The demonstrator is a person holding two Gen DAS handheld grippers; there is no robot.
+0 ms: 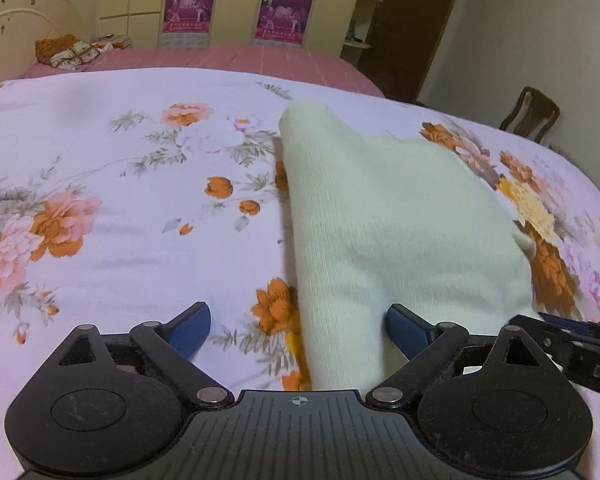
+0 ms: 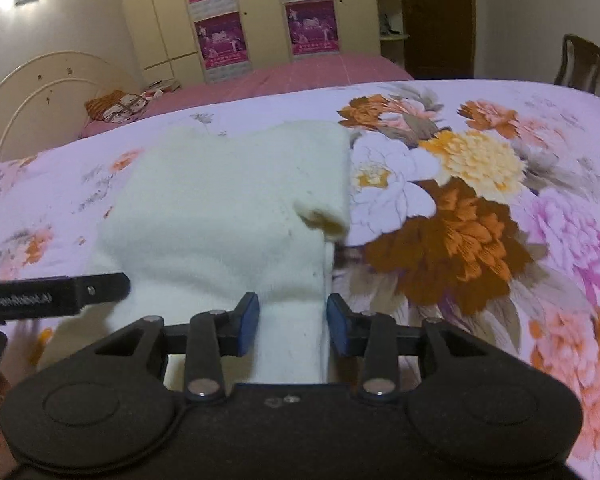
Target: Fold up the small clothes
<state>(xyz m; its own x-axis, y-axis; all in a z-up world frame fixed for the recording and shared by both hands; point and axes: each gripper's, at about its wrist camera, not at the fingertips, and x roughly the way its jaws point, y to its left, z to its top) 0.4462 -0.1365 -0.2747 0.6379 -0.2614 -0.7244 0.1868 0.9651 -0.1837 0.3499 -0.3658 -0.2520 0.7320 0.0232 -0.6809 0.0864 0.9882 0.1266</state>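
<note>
A small cream knit garment [image 1: 384, 216] lies folded on the floral bedsheet [image 1: 112, 248]. My left gripper [image 1: 298, 330] is open, its blue pads wide apart, over the garment's near left edge. In the right wrist view the same garment [image 2: 224, 208] fills the middle, with one flap turned over at its right edge. My right gripper [image 2: 293, 322] is open, with the garment's near right strip between its blue pads, which do not pinch it. The left gripper's side [image 2: 52, 292] shows at the left of the right wrist view.
A pink bed [image 1: 228, 60] with a patterned bundle [image 1: 66, 54] lies behind, in front of cream wardrobes with purple posters [image 2: 224, 40]. A wooden chair [image 1: 530, 114] stands at the right by the wall. A white metal headboard [image 2: 40, 96] is at the left.
</note>
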